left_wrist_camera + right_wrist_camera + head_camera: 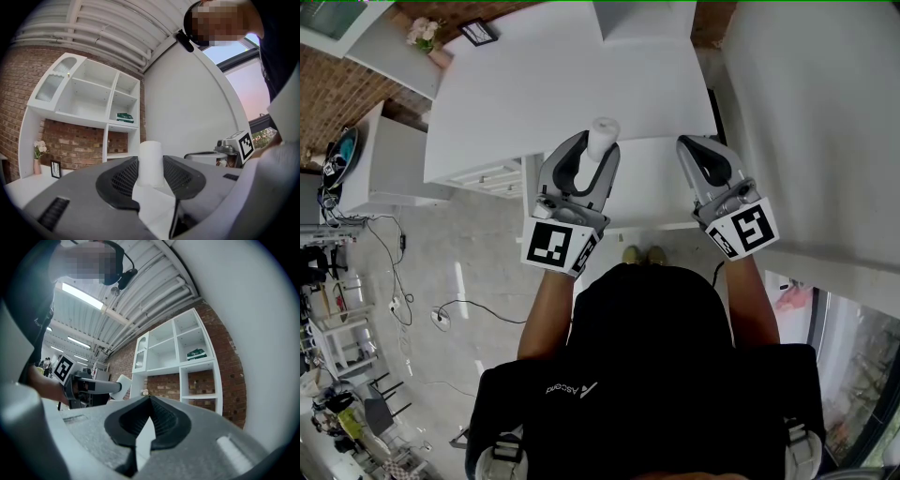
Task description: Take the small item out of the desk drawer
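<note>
A small white cylinder (601,140) stands upright between the jaws of my left gripper (586,148), held above the white desk (562,84). In the left gripper view the white cylinder (151,163) is clamped between the two dark pads, so my left gripper (151,174) is shut on it. Off to the right, my right gripper (701,150) hovers over the open white drawer (652,192); its jaws meet at the tips with nothing between them. In the right gripper view my right gripper (150,401) is shut and empty, and the left gripper (89,386) with the cylinder (121,381) shows at the left.
A white shelf unit (89,117) stands against a brick wall (14,93), with a green item (124,117) in one cell. A flower vase (427,37) and a small frame (478,34) sit on the desk's far left. A side cabinet (389,164) and floor cables (403,281) lie left.
</note>
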The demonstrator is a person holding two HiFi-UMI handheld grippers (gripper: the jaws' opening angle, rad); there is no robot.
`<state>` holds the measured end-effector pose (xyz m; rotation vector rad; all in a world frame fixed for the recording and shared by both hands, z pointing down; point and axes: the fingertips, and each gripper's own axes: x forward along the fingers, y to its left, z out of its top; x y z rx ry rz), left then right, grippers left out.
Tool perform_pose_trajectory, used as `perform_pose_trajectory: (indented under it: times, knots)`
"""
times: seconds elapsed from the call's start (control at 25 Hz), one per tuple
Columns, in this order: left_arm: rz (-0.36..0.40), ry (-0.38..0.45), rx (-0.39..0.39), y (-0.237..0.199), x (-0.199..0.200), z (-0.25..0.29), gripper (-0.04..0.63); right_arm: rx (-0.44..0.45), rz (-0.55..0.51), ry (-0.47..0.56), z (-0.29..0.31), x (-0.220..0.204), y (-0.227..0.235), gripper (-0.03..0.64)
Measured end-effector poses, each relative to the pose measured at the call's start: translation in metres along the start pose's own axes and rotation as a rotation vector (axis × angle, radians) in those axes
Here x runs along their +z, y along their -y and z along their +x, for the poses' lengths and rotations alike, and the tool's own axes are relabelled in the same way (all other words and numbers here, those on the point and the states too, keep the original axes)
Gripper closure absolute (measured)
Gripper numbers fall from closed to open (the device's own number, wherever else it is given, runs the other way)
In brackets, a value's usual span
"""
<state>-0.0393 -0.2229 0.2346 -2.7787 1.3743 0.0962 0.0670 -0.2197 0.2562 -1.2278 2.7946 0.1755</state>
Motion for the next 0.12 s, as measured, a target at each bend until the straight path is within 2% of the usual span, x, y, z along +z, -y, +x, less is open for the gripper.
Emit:
perform_pose_trajectory:
  times: [0.12]
  knots:
    - [0.000, -0.001, -0.002, 0.0019, -0.0011, -0.0007, 0.431, -0.001, 0.000, 0.001, -0.0014, -0.0005, 0.0003, 0.618]
